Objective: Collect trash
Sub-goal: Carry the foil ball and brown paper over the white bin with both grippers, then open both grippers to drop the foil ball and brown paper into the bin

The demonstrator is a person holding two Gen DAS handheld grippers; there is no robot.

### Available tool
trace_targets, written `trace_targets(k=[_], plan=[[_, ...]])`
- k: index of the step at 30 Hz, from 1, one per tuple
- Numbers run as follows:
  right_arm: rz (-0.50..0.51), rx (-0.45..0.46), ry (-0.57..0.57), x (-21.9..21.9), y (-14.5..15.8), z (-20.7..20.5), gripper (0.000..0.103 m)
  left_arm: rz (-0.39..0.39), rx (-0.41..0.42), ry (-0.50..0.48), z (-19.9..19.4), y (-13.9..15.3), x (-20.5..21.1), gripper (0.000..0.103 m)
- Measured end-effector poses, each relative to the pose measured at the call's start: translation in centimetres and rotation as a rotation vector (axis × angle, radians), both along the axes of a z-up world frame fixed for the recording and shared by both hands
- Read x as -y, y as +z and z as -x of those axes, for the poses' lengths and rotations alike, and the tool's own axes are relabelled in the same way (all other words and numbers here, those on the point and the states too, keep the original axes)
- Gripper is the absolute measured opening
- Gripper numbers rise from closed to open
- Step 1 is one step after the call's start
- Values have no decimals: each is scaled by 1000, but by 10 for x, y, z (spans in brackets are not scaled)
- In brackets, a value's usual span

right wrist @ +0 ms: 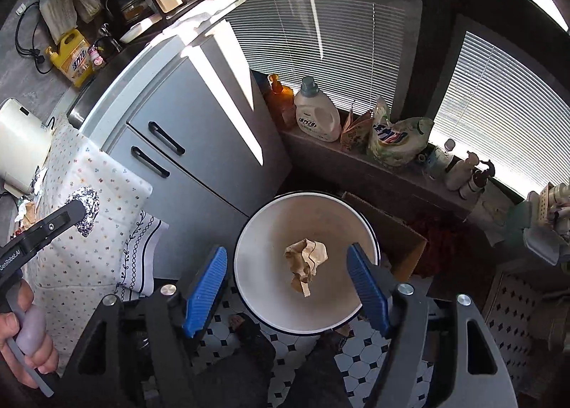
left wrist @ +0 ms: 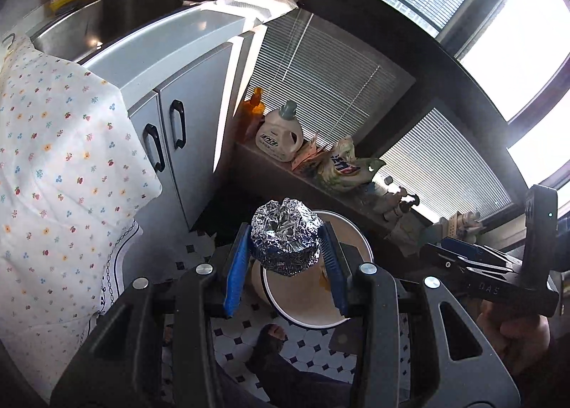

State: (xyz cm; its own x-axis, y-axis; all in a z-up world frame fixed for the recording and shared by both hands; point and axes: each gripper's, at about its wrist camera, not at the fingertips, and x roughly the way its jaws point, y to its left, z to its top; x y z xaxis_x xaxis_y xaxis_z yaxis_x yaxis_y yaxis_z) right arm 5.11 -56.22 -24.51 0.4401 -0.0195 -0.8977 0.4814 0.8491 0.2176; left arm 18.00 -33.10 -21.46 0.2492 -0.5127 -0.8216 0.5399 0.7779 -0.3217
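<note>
Over the white bin [right wrist: 249, 230] on the tiled floor [right wrist: 359, 358], both grippers point down. L gripper [left wrist: 285, 251] has its blue pads [left wrist: 237, 265] pressed on a crumpled foil ball [left wrist: 285, 233], one pad on each side, so it holds the ball tight. From the right wrist cam the foil ball [right wrist: 87, 208] shows at the tip of that gripper, w/ the flowery cloth [right wrist: 99, 173] behind it. A hand [right wrist: 26, 336] grips its handle.

R gripper [right wrist: 286, 276] has its jaws wide apart w/ nothing between the pads. A crumpled brown paper [right wrist: 306, 262] is seen inside the bin, not touching either pad. Can't tell if it sits on the bottom or is in the air.

Bin stands just beside the grey cabinet [right wrist: 199, 130] w/ black handles. A brown box [right wrist: 395, 230] is right behind the bin. On the ledge by the window blinds are a white soap jug [right wrist: 317, 112], an orange bottle [right wrist: 279, 102] & a soap bag [right wrist: 395, 137]. A person's feet [right wrist: 245, 326] show on the floor near the bin.
</note>
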Motion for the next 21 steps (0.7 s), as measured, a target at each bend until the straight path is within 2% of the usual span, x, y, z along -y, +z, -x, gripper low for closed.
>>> trace_targets(k=[7,14,16,18,21], plan=[[18,-24,-39,28,-2,27,69,7,-51,-47,17,-20,42,41],[50,-18,-100,48,5,52,72,33,-71,-124,32,-25,78,41],[54,-18,-115,52,6,57,72,50,-76,-141,34,-23,84,46],[57,-15,-127,54,7,60,73,65,-67,-146,35,-20,86,60],[58,-7,-131,52,9,58,74,71,-49,-133,31,-13,81,67]])
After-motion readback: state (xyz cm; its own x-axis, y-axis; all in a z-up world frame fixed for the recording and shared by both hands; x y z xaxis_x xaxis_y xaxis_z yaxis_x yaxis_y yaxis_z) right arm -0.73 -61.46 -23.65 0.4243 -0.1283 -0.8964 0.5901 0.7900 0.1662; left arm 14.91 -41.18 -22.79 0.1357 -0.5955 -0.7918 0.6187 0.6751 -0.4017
